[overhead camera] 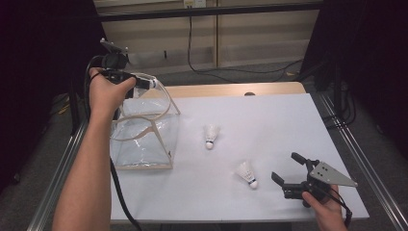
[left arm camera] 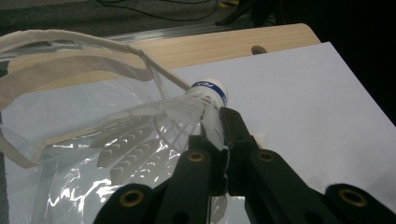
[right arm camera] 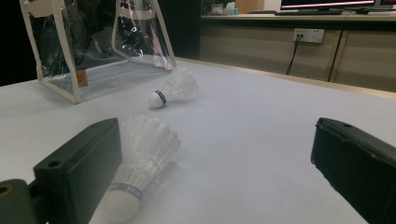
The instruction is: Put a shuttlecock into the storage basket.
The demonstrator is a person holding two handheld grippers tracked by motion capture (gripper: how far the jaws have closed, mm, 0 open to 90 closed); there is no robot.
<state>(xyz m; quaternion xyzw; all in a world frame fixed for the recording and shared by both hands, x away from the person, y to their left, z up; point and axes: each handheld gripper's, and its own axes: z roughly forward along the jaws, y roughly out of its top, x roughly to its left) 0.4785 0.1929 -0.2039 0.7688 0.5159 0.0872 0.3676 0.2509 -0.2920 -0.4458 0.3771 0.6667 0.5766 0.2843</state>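
Observation:
My left gripper (overhead camera: 148,83) is raised over the open top of a clear plastic bag (overhead camera: 144,132) with beige trim, shut on a white shuttlecock (left arm camera: 205,100) by its feather skirt, cork pointing away. Two more white shuttlecocks lie on the white table: one (overhead camera: 210,136) near the middle, one (overhead camera: 246,174) nearer the front. My right gripper (overhead camera: 285,166) rests low at the front right, open wide, just right of the nearer shuttlecock. In the right gripper view that shuttlecock (right arm camera: 140,158) lies by the left-hand jaw, the other (right arm camera: 173,88) farther off before the bag (right arm camera: 93,46).
The bag stands at the table's left side, its beige handles (left arm camera: 70,70) arched over the mouth. A wooden strip (overhead camera: 231,89) runs along the table's far edge. Metal rails (overhead camera: 356,159) flank both sides. Cables (overhead camera: 216,67) lie on the floor beyond.

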